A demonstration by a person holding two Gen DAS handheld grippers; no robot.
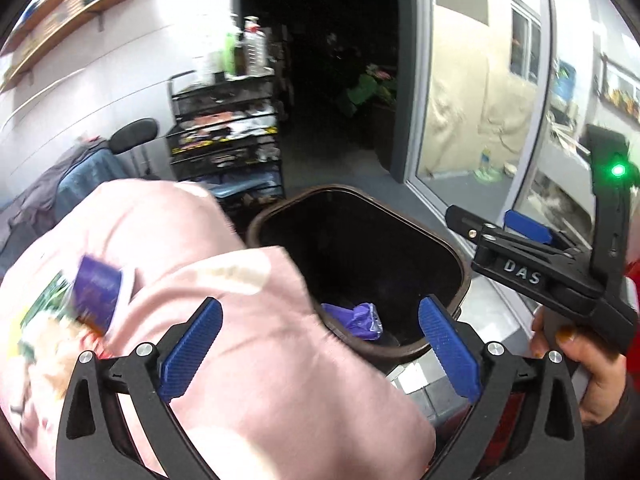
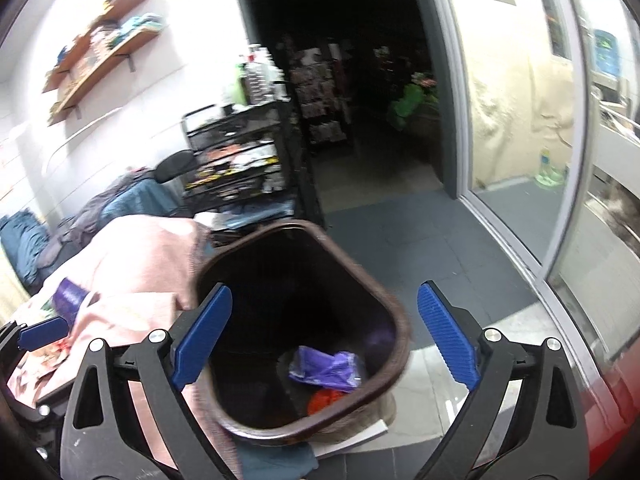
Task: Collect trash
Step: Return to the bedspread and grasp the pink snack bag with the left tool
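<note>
Deep in the dark bin (image 2: 256, 420), purple wrapper (image 2: 326, 370) half-hidden; left gripper (image 1: 320, 348) and right gripper (image 2: 324, 336) wide, empty.

Overall light: bright daylight, both views
Source: glass door (image 2: 516, 128) on the right
Overexposure: white wall (image 1: 100, 80) blown out
Dark zones: doorway (image 1: 320, 60) and bin (image 2: 288, 292) interior near black
Blur: pink cloth (image 1: 248, 360) and shelves (image 1: 68, 12) smeared
Distortion: fisheye bending, dark vignette at corners
Glare: green lamp (image 1: 618, 169) flares
</note>
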